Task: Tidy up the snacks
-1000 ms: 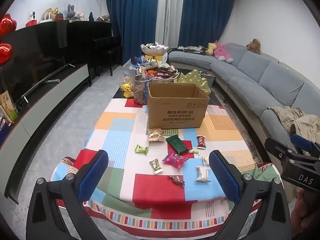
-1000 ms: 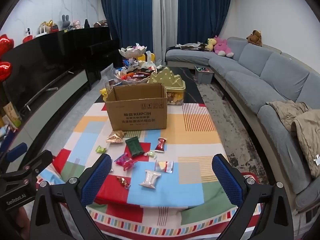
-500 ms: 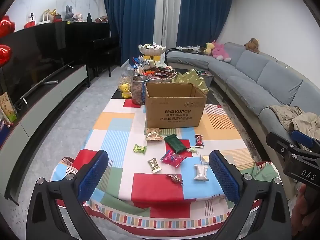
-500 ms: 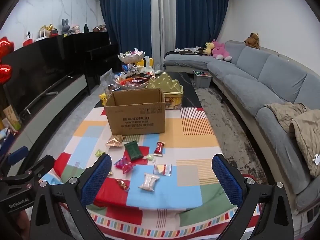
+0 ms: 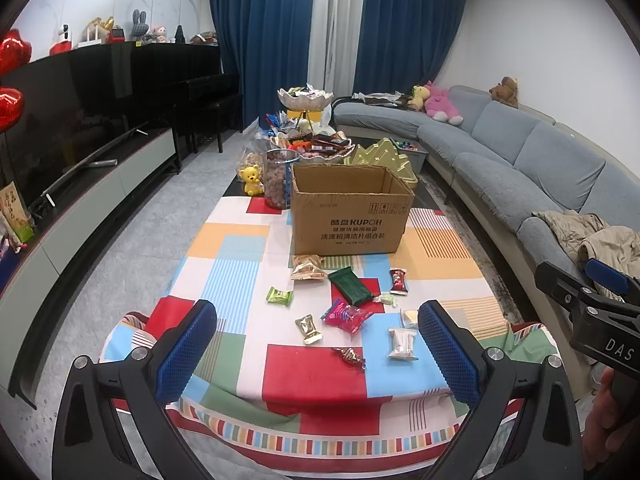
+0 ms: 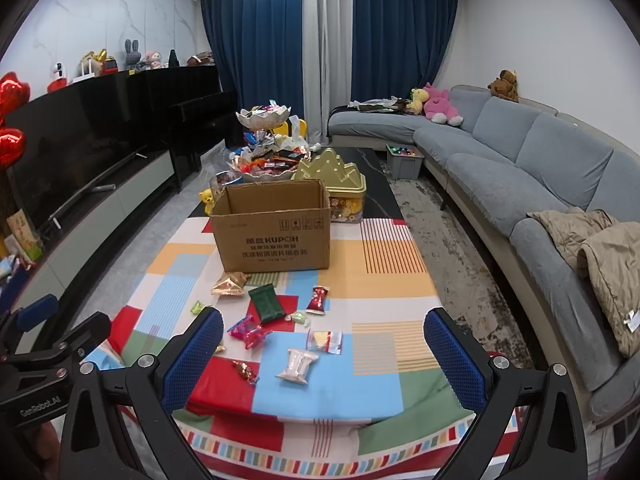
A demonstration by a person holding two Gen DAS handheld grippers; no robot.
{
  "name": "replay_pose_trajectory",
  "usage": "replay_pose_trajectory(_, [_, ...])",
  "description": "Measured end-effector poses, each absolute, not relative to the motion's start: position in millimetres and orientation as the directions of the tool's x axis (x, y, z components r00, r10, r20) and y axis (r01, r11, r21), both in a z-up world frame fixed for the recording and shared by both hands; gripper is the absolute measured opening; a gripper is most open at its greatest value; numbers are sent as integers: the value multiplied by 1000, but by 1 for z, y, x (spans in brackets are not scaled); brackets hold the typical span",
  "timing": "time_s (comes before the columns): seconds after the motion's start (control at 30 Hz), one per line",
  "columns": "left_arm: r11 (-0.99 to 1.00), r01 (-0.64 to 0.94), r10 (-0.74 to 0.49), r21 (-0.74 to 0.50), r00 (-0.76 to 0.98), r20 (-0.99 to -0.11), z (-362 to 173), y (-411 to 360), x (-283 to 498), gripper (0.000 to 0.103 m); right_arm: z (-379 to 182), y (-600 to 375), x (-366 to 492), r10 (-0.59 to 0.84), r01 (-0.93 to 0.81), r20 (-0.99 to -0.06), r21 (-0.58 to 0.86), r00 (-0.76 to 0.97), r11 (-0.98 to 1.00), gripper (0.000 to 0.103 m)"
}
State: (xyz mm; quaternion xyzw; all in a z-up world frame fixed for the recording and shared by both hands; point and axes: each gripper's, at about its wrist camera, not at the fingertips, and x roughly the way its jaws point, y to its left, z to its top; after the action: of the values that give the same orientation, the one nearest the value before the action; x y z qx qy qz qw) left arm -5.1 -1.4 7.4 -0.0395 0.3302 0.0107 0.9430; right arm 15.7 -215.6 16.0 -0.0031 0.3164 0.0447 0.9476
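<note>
An open cardboard box (image 5: 352,216) (image 6: 274,232) stands mid-table on a colourful checked cloth (image 5: 240,272). Several wrapped snacks lie in front of it: a dark green pack (image 5: 352,285) (image 6: 266,303), a pink pack (image 5: 345,317) (image 6: 249,331), a gold pack (image 5: 306,267), a red candy (image 5: 399,280) (image 6: 317,299), a white pack (image 5: 402,343) (image 6: 298,365). My left gripper (image 5: 316,354) is open and empty above the table's near edge. My right gripper (image 6: 322,360) is open and empty, also at the near edge.
Behind the box stand a jar of nuts (image 5: 278,178), a yellow bear figure (image 5: 251,180), bowls of sweets (image 5: 308,98) and a gold tin (image 6: 332,176). A grey sofa (image 5: 520,168) runs along the right, a TV unit (image 5: 80,184) along the left.
Both grippers have pulled back and risen slightly; the box and snacks appear a little farther away. Both stay open.
</note>
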Motion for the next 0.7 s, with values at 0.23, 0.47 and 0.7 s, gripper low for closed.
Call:
replay_pose_trajectory(0.23, [997, -44, -8, -67, 782, -624, 6, -2, -5, 102, 15, -215, 15, 83, -87, -599, 23, 796, 996, 102])
replay_pose_trajectory(0.47, [997, -44, -8, -67, 780, -625, 7, -2, -6, 103, 15, -215, 15, 83, -86, -601, 23, 795, 996, 102])
replay_pose_trajectory(0.7, [997, -44, -8, -68, 780, -626, 6, -2, -6, 103, 14, -215, 15, 84, -89, -603, 22, 793, 996, 102])
